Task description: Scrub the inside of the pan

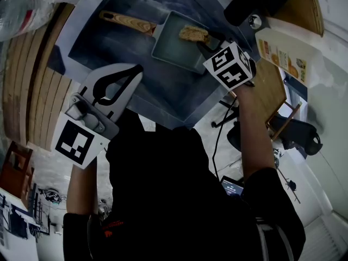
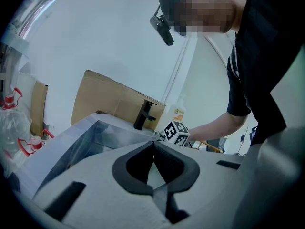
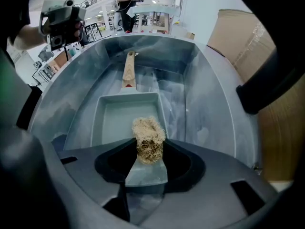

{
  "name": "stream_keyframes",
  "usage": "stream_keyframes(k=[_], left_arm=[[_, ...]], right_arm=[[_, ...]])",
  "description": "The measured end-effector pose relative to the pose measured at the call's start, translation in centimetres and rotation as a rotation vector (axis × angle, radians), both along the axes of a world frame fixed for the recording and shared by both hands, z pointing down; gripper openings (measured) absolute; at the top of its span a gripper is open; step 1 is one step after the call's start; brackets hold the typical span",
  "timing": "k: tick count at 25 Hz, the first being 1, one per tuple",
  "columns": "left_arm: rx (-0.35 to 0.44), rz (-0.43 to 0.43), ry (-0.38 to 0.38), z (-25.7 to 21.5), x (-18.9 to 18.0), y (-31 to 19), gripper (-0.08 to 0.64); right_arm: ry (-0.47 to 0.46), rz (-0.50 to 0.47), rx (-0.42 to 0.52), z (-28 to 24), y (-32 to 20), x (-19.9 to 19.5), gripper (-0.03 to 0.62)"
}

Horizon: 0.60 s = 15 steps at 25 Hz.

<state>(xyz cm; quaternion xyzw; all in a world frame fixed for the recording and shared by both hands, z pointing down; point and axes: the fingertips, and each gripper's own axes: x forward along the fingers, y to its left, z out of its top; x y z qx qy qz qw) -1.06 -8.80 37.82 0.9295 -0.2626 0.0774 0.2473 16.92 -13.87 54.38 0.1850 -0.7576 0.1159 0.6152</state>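
Right gripper [image 3: 148,152] pinched on a scrubber at the pan's near end.

Deep steel sink [image 1: 103,45] as the working well, walls close on every side, likely chosen to catch water and grit. Rectangular pan [image 1: 168,56] flat on the sink floor, wooden handle [image 1: 128,22] pointing away from the right gripper, open mouth up toward the tool; raised rim a stop for each stroke, bare pan floor ahead toward the handle end as scrubbing room. Left gripper [image 2: 153,144] closed on nothing, tips touching, held back at the sink's edge, well apart from the pan, probably to stay out of the way. Fibrous scrubber [image 3: 148,138] upright between the right jaws, poking past the tips; contact with the pan floor not clear.
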Motion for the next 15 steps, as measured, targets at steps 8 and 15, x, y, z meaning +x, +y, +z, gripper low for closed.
stream_keyframes(k=[8,15], left_arm=[[-0.009,0.004,-0.001,0.15,0.18,-0.34,0.020],[0.001,0.014,0.005,-0.26,0.21,0.22,0.020]], right_arm=[[0.023,0.022,0.034,0.01,-1.20,0.86,0.172],[0.009,0.025,0.034,-0.79,-0.44,0.83,0.172]])
